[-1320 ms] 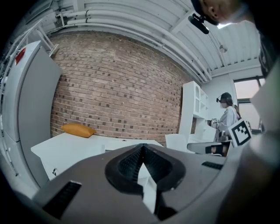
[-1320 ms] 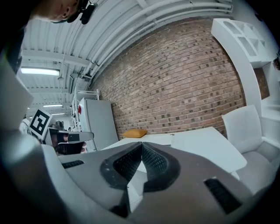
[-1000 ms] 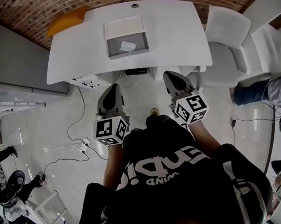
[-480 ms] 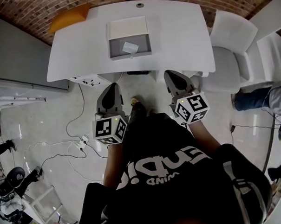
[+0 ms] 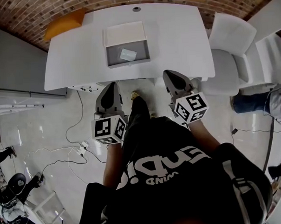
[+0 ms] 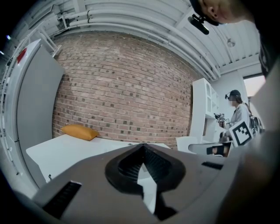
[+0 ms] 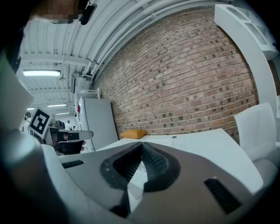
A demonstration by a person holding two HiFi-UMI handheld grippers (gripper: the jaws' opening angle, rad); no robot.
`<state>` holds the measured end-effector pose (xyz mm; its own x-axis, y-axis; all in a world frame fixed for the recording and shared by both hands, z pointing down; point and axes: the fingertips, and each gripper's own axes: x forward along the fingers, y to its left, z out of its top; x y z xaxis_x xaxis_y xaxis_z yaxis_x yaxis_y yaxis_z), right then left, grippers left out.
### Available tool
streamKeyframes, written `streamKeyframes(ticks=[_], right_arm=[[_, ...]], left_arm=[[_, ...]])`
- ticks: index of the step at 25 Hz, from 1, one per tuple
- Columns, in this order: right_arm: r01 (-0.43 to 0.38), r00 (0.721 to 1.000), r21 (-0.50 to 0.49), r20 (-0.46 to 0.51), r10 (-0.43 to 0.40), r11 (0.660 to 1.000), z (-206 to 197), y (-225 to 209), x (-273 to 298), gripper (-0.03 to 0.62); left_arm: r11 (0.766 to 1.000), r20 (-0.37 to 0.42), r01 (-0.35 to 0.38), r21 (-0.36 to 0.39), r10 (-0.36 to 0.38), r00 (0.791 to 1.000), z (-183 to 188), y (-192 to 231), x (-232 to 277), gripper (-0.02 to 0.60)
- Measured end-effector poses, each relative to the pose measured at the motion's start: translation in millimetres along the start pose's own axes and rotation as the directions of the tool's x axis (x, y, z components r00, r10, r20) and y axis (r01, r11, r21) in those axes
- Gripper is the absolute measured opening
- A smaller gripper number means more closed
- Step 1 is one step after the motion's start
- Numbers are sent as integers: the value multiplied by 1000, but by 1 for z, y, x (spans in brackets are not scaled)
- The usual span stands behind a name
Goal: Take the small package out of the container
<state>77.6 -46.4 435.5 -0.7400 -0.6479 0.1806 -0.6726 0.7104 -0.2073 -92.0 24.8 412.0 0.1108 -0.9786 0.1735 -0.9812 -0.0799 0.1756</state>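
We stand short of the desk [image 5: 181, 36], and both grippers are out over the floor, well apart from anything on it. The left gripper [image 5: 112, 85] is closed with nothing between its jaws; its own view shows the ribbed pads meeting at the tip. The right gripper [image 5: 167, 73] is likewise closed and empty. We hold them side by side in front of the body, pointing toward the desk, which looks like a carrying pose for a reach that has not yet begun.

The container [image 5: 114, 54] sits on the desk left of its middle, close to the near edge, probably so that it is easy to reach from where we stand. Its white lid is folded back to the far side, leaving the grey inside open from above.

The package [image 5: 128, 54] lies flat on the container's floor, right of centre and slightly askew. It is small, pale and thin, like a pouch or sachet; finer detail is too small to tell. It looks light, and its flatness may make it awkward to pinch.
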Motion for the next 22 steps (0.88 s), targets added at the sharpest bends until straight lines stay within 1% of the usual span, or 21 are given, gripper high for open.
streamKeyframes(ticks=[7,14,22], right_arm=[[-19,1000,0,-24,19,1000,0,-4,30,0],[-24,999,6,-39,24,1000,3,-8,58,0],[-15,999,7,-49,15,1000,16,-25,93,0]], left_arm=[[1000,-12,-4,-13,4,1000,1,20,25,6],[1000,-31,13,-13,-13,999,5,33,51,6],[998,-37,60,-15,-60,997,18,45,96,6]])
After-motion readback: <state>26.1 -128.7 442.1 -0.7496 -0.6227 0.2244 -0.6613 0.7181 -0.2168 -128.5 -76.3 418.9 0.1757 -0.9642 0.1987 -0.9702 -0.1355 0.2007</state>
